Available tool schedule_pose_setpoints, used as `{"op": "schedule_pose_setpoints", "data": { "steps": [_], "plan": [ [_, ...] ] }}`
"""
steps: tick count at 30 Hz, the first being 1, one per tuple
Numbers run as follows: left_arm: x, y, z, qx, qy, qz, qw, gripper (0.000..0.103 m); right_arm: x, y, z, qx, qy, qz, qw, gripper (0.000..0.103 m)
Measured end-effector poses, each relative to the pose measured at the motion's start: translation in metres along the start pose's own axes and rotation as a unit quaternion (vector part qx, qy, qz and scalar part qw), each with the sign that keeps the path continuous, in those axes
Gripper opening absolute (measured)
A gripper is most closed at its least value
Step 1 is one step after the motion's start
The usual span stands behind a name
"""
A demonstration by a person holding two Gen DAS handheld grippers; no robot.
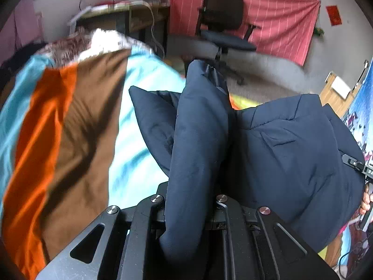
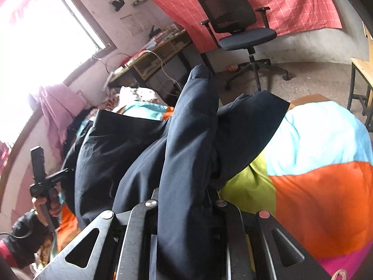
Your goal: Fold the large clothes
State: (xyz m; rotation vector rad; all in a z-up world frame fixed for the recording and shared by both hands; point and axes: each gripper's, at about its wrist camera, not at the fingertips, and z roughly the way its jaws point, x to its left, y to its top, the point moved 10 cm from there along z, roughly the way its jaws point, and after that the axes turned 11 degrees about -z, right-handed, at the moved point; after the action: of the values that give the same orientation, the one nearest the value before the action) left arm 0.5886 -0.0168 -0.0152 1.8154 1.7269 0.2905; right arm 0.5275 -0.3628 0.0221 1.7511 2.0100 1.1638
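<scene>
**Two grippers, one navy jacket lifted over the bed**

Both grippers have their jaws closed on bunched folds of the same dark navy jacket [image 1: 291, 154]. In the left wrist view, the left gripper [image 1: 190, 210] pinches a thick roll of the padded fabric, which rises straight up from between the jaws and hides the fingertips. In the right wrist view, the right gripper [image 2: 186, 210] clamps another roll of the jacket [image 2: 112, 154] in the same way, the cloth standing up in a ridge along the middle of the picture.

Between the two grips the jacket hangs in a slack span above a bed. Its quilted body sags to the right in the left view and to the left in the right view, with one flat corner sticking out on the far side of each ridge.

Under the jacket lies a bedspread [image 2: 321, 182] of big colour blocks: pale blue, orange, brown, yellow-green and pink. In the left view it is blurred.

At the edge of each picture the other tool shows. A hand [image 2: 46, 205] holds the left gripper's handle low at the left of the right view, and fingertips [image 1: 366, 200] on the right gripper's handle show at the right edge of the left view.

Beyond the bed stands a black office chair [image 2: 240, 25] on a grey floor [image 2: 314, 81], with a cluttered desk [image 2: 149, 60] to its left below a bright window [image 2: 42, 37]. A red checked cloth [image 2: 291, 2] hangs on the far wall.
</scene>
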Motion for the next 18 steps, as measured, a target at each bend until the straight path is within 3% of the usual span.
{"op": "schedule_pose_setpoints", "data": {
  "steps": [4, 9, 12, 13, 16, 18],
  "plan": [
    [0.012, -0.024, 0.019, -0.008, 0.024, 0.002, 0.9997, 0.012, -0.014, -0.038, 0.024, 0.030, -0.053, -0.017, 0.998, 0.016],
    [0.031, -0.033, 0.028, 0.010, 0.046, -0.039, 0.9981, 0.023, -0.036, -0.063, 0.035, 0.041, -0.086, 0.005, 0.995, 0.022],
    [0.037, -0.031, 0.025, 0.017, 0.060, -0.053, 0.9966, 0.036, -0.041, -0.067, 0.035, 0.047, -0.092, 0.025, 0.994, 0.033],
    [0.038, -0.031, 0.023, 0.016, 0.063, -0.058, 0.9962, 0.046, -0.043, -0.067, 0.035, 0.051, -0.097, 0.027, 0.994, 0.036],
    [0.040, -0.030, 0.014, -0.009, 0.065, -0.073, 0.9952, 0.072, -0.042, -0.067, 0.038, 0.061, -0.110, 0.029, 0.992, 0.053],
    [0.040, -0.028, 0.005, -0.032, 0.072, -0.076, 0.9939, 0.079, -0.042, -0.067, 0.039, 0.065, -0.123, 0.030, 0.990, 0.080]
  ]
}}
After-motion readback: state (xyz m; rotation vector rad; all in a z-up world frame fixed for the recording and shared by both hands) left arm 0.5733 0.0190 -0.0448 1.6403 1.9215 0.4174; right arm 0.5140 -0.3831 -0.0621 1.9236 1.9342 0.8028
